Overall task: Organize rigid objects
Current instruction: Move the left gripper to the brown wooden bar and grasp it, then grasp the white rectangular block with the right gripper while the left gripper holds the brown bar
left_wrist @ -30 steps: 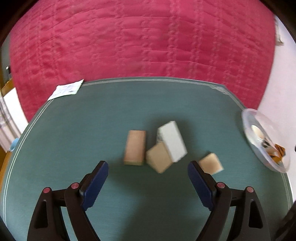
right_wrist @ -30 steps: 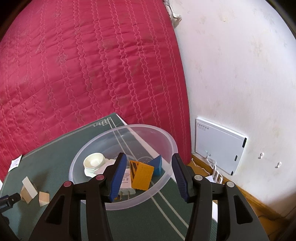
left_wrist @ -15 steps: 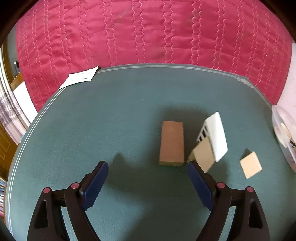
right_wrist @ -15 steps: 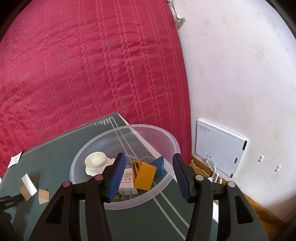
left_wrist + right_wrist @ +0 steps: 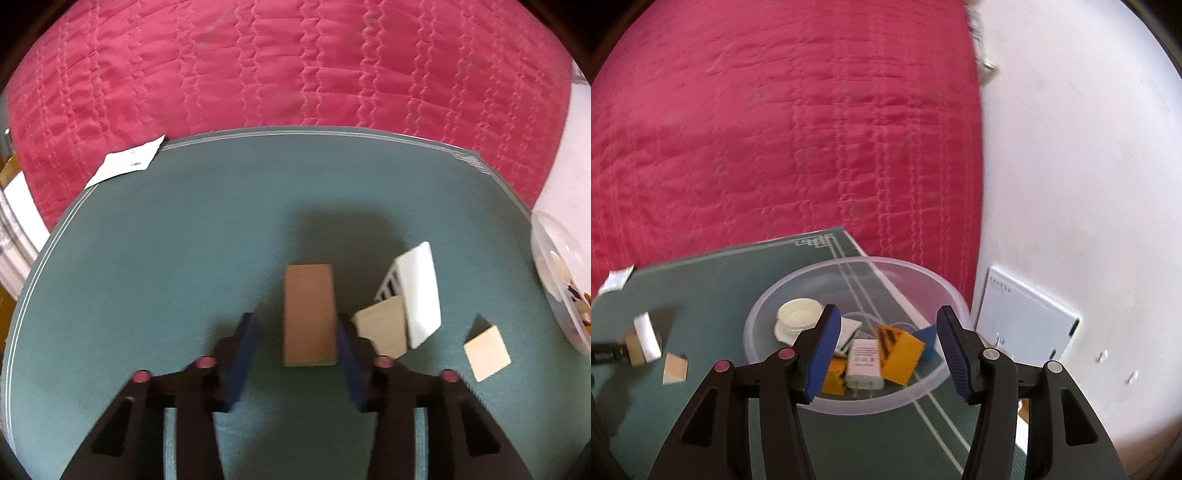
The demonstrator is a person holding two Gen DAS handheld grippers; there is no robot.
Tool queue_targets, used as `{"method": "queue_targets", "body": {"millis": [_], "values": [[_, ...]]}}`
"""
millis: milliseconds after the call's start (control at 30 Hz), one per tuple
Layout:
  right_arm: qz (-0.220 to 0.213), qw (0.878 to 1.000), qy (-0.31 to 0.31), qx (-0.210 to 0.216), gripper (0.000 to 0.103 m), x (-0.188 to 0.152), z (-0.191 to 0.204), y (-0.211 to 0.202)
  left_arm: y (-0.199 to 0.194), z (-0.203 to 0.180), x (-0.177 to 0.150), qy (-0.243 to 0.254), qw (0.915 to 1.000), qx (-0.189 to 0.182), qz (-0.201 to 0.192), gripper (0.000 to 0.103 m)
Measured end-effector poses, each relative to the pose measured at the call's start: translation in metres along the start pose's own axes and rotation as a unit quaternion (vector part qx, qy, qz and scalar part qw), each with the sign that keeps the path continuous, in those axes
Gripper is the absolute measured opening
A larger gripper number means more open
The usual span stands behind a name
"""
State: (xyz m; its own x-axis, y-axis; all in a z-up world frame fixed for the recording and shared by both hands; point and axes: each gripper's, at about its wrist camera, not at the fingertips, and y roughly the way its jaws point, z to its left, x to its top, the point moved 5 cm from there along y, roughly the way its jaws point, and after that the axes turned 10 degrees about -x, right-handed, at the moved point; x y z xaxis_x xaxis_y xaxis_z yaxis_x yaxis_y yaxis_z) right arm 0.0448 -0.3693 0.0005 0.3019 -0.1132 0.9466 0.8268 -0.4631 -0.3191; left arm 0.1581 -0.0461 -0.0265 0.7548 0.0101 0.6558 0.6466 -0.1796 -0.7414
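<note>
Paper slip (image 5: pixel 127 164) at table (image 5: pixel 147 258) far-left edge, out of play. Left gripper (image 5: pixel 295 343) low over brown block (image 5: pixel 309 314), jaws part-open, straddling its long sides; right jaw seems touching, left clear, no grip yet. Pale block (image 5: pixel 382 326), white adapter (image 5: pixel 421 291), small block (image 5: pixel 487 352) crowd right, wait turn. Right gripper (image 5: pixel 884 350) hovers over clear bowl (image 5: pixel 934 391), jaws wide, empty; bowl holds sorted items, likely destination.

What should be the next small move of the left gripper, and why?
Probably close the left gripper on the brown block. The block lies between its blue fingers; the right-hand finger seems to touch it, while a gap remains on the other side. The clear bowl already holds other sorted items.
</note>
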Motion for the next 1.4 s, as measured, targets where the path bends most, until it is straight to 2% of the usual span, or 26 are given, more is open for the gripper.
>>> {"method": "queue_targets", "body": {"millis": [33,133,233,333,433,567,667,800,933,1033,1167,1400], "values": [[-0.001,1.0,-0.013,0.007,0.056,0.0,0.007,-0.002,-0.001,-0.001,-0.001,0.003,1.0,-0.004,-0.003,0.029],[0.013,0.998,-0.034,0.041,0.056,-0.004,0.026,-0.007,-0.004,0.0,-0.003,-0.002,0.9999,-0.014,-0.01,0.029],[0.043,0.992,-0.052,0.105,0.056,-0.008,0.055,-0.013,-0.009,0.011,-0.003,-0.023,0.9994,-0.018,-0.018,0.029],[0.075,0.98,-0.067,0.17,0.056,-0.014,0.089,-0.017,-0.014,0.024,-0.002,-0.044,0.9986,-0.011,-0.028,0.029],[0.125,0.962,-0.077,0.232,0.056,-0.026,0.122,-0.015,-0.019,0.034,-0.001,-0.058,0.9976,-0.008,-0.037,0.029],[0.17,0.943,-0.094,0.27,0.056,-0.045,0.15,-0.01,-0.021,0.044,0.0,-0.074,0.9963,-0.01,-0.041,0.029],[0.189,0.937,-0.109,0.273,0.056,-0.057,0.162,-0.007,-0.02,0.045,-0.003,-0.081,0.996,-0.011,-0.038,0.029],[0.204,0.937,-0.125,0.254,0.056,-0.066,0.166,-0.002,-0.018,0.047,-0.003,-0.085,0.9957,-0.011,-0.035,0.029],[0.192,0.936,-0.172,0.238,0.056,-0.065,0.182,0.0,-0.017,0.048,-0.004,-0.09,0.9953,-0.01,-0.033,0.029],[0.179,0.94,-0.204,0.206,0.055,-0.063,0.192,0.006,-0.018,0.048,-0.004,-0.091,0.9952,-0.01,-0.033,0.029],[0.168,0.949,-0.207,0.17,0.055,-0.053,0.2,0.023,-0.017,0.049,-0.004,-0.093,0.995,-0.01,-0.033,0.029],[0.174,0.957,-0.173,0.153,0.055,-0.038,0.204,0.046,-0.017,0.051,-0.004,-0.095,0.9948,-0.013,-0.033,0.029]]}}
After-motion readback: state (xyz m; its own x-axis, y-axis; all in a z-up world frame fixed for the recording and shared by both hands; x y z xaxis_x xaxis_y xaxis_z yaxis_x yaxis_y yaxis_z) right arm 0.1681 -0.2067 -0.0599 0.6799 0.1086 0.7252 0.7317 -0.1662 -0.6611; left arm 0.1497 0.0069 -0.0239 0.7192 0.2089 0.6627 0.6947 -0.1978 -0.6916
